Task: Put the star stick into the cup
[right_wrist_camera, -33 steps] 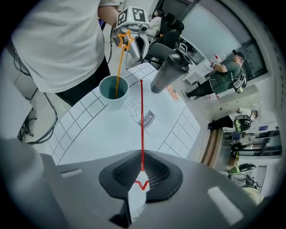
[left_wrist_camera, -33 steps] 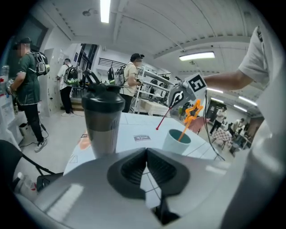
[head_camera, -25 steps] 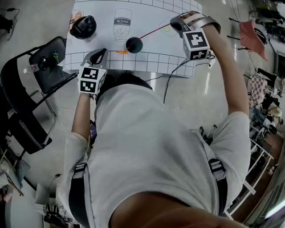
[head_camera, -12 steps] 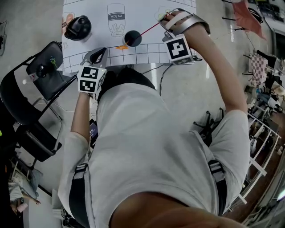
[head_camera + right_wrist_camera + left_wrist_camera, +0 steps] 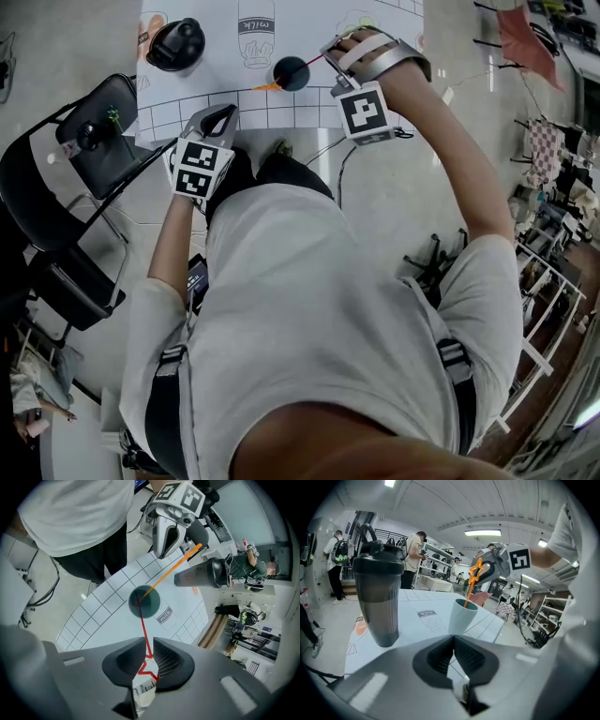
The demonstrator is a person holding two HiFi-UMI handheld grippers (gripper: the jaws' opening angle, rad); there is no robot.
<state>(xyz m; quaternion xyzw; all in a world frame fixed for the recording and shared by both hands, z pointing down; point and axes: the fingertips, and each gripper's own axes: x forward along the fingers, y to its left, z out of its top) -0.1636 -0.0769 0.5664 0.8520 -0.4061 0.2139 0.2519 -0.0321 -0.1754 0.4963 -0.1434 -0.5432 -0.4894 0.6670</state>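
A teal cup (image 5: 291,73) stands on the worktop (image 5: 281,114), which is covered by a white gridded sheet with a printed milk-bottle drawing (image 5: 258,19). A dark shaker bottle (image 5: 176,44) stands upright well to the left of the cup in the head view.

The red star stick (image 5: 144,630) has its plain end inside the cup. It leans out over the rim, and its shaft runs back to the right gripper (image 5: 148,641). The outlined star head lies in the gap between that gripper's fingers (image 5: 166,660). These fingers have just been opening and stand apart, so the star sits between them without being clamped. The right gripper points steeply down at the cup from just beside it.

An orange star stick (image 5: 473,576) is already in the cup, with its star end leaning out over the rim towards the near edge of the worktop.

The left gripper (image 5: 453,641) is at the near edge of the worktop, apart from the cup and the bottle. Its fingers are closed against each other with nothing between them.

A black chair (image 5: 94,122) stands on the floor left of the worktop.
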